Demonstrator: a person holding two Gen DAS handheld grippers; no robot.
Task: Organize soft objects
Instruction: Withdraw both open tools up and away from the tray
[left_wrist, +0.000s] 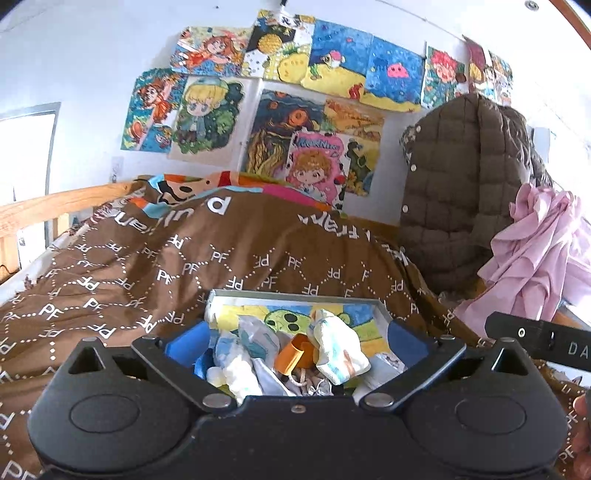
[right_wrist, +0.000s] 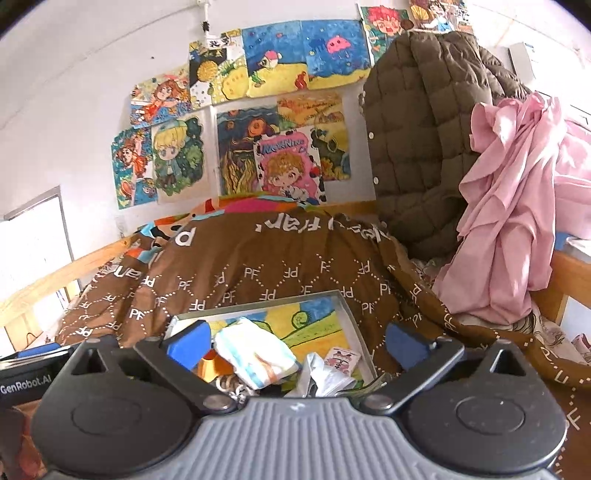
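A shallow box (left_wrist: 295, 296) (right_wrist: 345, 310) with a painted lining lies on the brown quilt (left_wrist: 184, 258) (right_wrist: 258, 266). In it lie several soft bundles: a folded white patterned cloth (left_wrist: 338, 349) (right_wrist: 255, 352), small white rolls (left_wrist: 236, 373), crumpled white wrappers (right_wrist: 325, 373) and an orange cup (left_wrist: 291, 356). My left gripper (left_wrist: 295, 347) hovers over the box's near side, open, blue pads wide apart, nothing pressed between them. My right gripper (right_wrist: 295, 345) stands open over the same box, holding nothing.
A brown quilted jacket (left_wrist: 454, 192) (right_wrist: 424, 140) and a pink cloth (left_wrist: 539, 254) (right_wrist: 517, 221) hang at the right. A wooden bed rail (left_wrist: 55, 206) (right_wrist: 55, 284) runs along the left. Drawings (left_wrist: 295, 92) cover the wall behind. The other gripper's body (left_wrist: 539, 339) (right_wrist: 26, 373) shows at each view's edge.
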